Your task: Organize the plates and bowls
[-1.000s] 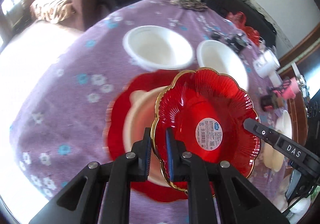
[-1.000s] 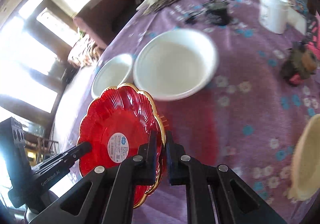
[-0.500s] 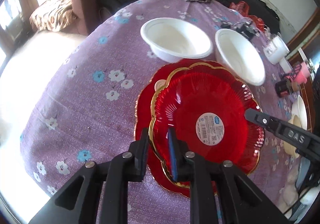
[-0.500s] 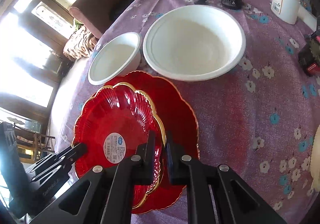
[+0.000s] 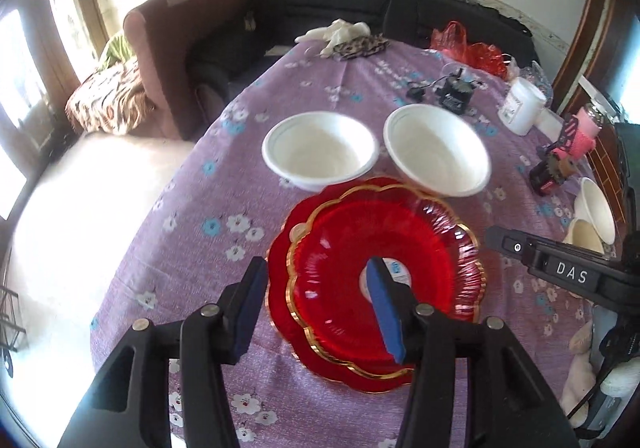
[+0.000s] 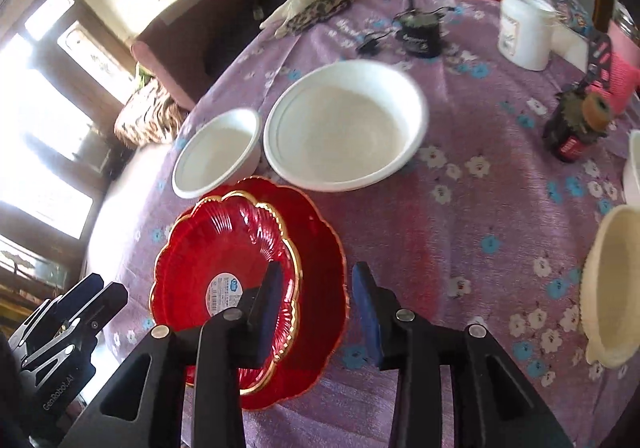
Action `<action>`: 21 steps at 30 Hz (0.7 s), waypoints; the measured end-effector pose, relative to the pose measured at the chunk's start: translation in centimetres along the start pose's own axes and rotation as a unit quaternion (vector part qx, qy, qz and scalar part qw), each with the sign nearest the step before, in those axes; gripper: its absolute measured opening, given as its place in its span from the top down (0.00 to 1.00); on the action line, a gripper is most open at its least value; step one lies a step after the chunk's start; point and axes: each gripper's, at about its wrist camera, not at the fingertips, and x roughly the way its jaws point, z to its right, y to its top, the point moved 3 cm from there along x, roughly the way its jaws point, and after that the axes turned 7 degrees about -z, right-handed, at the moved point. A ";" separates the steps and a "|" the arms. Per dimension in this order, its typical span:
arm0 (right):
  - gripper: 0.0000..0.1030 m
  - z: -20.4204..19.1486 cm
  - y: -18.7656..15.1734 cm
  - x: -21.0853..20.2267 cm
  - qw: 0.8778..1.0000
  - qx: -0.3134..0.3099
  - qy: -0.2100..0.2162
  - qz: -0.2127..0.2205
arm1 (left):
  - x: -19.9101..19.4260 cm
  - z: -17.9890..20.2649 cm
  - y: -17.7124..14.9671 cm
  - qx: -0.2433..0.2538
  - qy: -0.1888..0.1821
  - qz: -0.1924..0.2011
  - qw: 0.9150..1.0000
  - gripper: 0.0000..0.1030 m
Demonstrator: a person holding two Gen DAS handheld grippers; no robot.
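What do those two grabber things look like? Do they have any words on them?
Both are black plastic with silver screws and two flat fingers lined with blue pads. On the left gripper the pads are bright blue. The right gripper looks the same, and its side reads "DAS" in white in the left view. The left one's side reads "GenRobot.AI" in the right view. No hands or sleeves show.

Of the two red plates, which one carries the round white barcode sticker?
The upper red plate, the smaller one with the ribbed, gold-edged rim. It is stacked on the wider lower red plate, whose visible part shows no sticker.
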 end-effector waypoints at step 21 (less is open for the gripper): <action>0.62 12.5 -4.5 -7.0 0.991 0.126 -0.018 0.051 | -0.6 11.8 -0.7 0.111 -0.019 -0.007 0.994 0.42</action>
